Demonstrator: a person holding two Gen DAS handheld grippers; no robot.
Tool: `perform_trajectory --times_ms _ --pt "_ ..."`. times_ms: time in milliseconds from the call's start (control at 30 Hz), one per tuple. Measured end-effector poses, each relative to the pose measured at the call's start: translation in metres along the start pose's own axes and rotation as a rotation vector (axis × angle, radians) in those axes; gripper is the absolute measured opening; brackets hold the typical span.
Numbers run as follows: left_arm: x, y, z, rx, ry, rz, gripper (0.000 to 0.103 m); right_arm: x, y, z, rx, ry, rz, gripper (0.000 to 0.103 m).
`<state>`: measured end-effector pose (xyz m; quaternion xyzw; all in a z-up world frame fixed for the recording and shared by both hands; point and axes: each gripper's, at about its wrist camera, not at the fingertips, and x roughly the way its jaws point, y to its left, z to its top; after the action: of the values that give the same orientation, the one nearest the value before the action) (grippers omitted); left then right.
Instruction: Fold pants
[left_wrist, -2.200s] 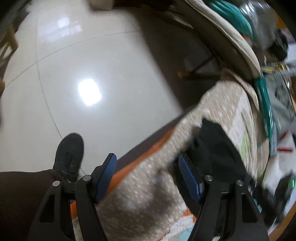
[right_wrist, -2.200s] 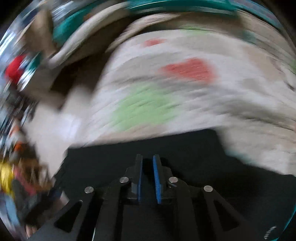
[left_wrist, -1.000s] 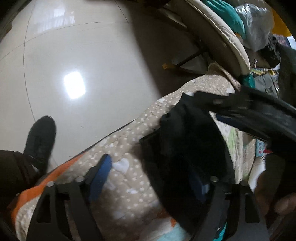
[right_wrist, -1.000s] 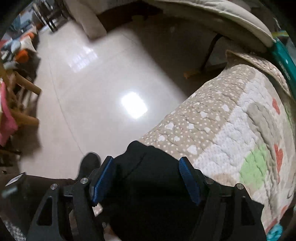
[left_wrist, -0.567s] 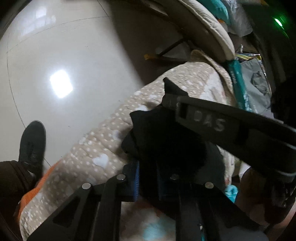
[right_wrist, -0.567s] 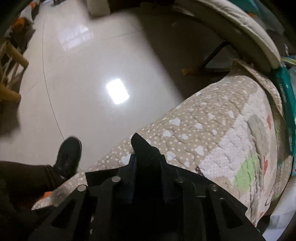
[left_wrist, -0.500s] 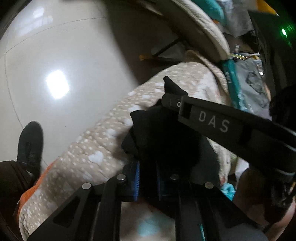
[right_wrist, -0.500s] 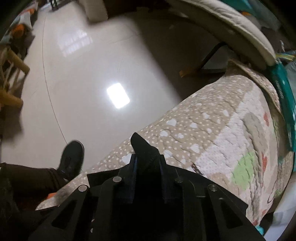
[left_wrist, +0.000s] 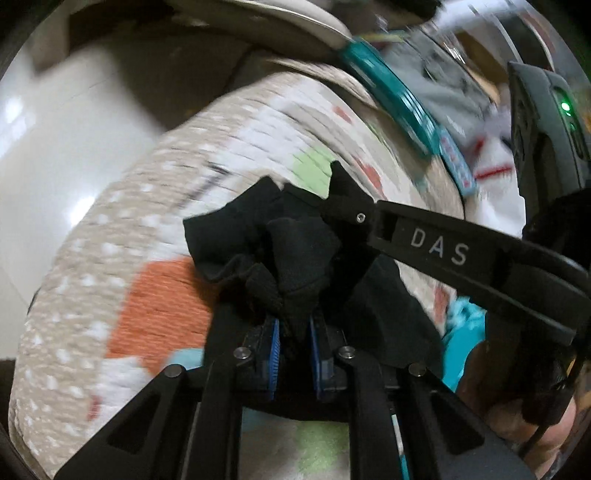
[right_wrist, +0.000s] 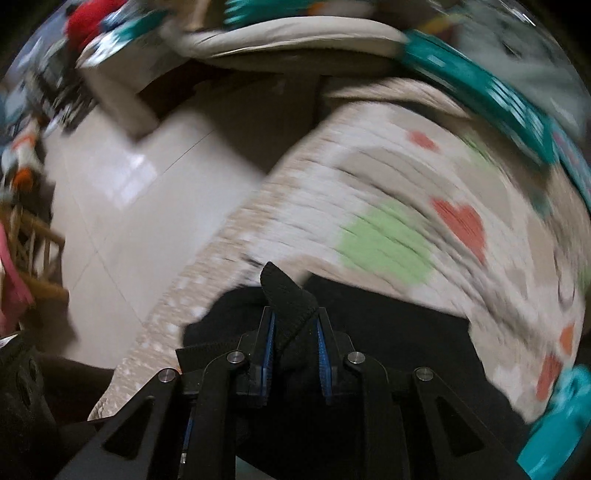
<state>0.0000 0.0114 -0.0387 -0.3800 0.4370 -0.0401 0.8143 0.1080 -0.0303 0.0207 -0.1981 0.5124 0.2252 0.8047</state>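
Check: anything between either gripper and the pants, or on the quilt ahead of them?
Nothing visible. The left gripper and the right gripper are each shut on bunched black pants. The quilt ahead shows only its printed pattern, though the frame is blurred.

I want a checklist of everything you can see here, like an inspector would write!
Surface: quilted beige blanket with hearts and green patches, blurred.
Job's things: black fabric pants, bunched, partly lifted off the blanket.
Clutter: teal package and cream cushion at the blanket's far edge.
Grippers: left gripper shut on the pants; right gripper shut on another bunch of the pants, its arm marked DAS.
Cables: nothing seen.
Surroundings: glossy pale tiled floor; wooden chair at the left edge.
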Motion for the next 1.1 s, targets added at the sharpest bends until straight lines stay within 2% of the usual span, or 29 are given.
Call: perform_trajectory --times_ms 67,167,233,300,333,400,467,567,667,767,867,900,933,1000,1033,1100 --pt "0.019 -0.022 -0.011 0.066 0.030 0.016 0.014 -0.001 -0.030 -0.015 0.069 -0.011 0.018 0.022" --pt "0.038 -0.038 -0.034 0.154 0.080 0.043 0.022 0.004 -0.076 -0.045 0.197 -0.020 0.055 0.026" --pt "0.039 -0.042 -0.051 0.200 0.119 0.046 0.028 0.010 -0.107 -0.068 0.303 -0.020 0.059 0.040" --pt "0.032 -0.044 -0.061 0.244 0.140 0.026 0.038 0.013 -0.134 -0.089 0.406 -0.030 0.053 0.072" --pt "0.027 -0.045 -0.066 0.271 0.152 0.007 0.040 0.012 -0.148 -0.100 0.464 -0.048 0.064 0.077" --pt "0.013 -0.041 -0.074 0.315 0.175 -0.037 0.049 0.006 -0.170 -0.118 0.559 -0.086 0.079 0.078" --pt "-0.001 -0.030 -0.076 0.332 0.186 -0.068 0.050 -0.006 -0.184 -0.128 0.614 -0.120 0.049 0.078" --pt "-0.014 -0.005 -0.065 0.286 0.153 -0.071 0.050 -0.031 -0.179 -0.124 0.576 -0.198 0.027 0.078" --pt "-0.019 0.027 -0.046 0.174 0.108 -0.034 0.050 -0.048 -0.152 -0.111 0.482 -0.250 0.084 0.078" --pt "-0.022 0.049 -0.033 0.137 0.050 0.010 0.050 -0.046 -0.117 -0.101 0.386 -0.230 0.147 0.078" --pt "-0.025 0.066 -0.026 0.126 0.011 0.039 0.050 -0.029 -0.095 -0.101 0.337 -0.169 0.094 0.078" --pt "-0.027 0.071 -0.024 0.116 0.011 0.036 0.050 -0.023 -0.094 -0.104 0.334 -0.148 0.075 0.076" --pt "-0.024 0.075 -0.024 0.106 0.014 0.029 0.050 -0.013 -0.091 -0.105 0.333 -0.119 0.064 0.069" --pt "-0.022 0.082 -0.023 0.096 0.018 0.021 0.050 0.002 -0.089 -0.107 0.346 -0.068 0.080 0.009" --pt "-0.022 0.084 -0.022 0.090 0.017 0.019 0.050 0.007 -0.091 -0.109 0.366 -0.049 0.089 0.009" --pt "-0.024 0.085 -0.022 0.081 0.018 0.005 0.050 0.004 -0.097 -0.115 0.407 -0.067 0.101 0.008"
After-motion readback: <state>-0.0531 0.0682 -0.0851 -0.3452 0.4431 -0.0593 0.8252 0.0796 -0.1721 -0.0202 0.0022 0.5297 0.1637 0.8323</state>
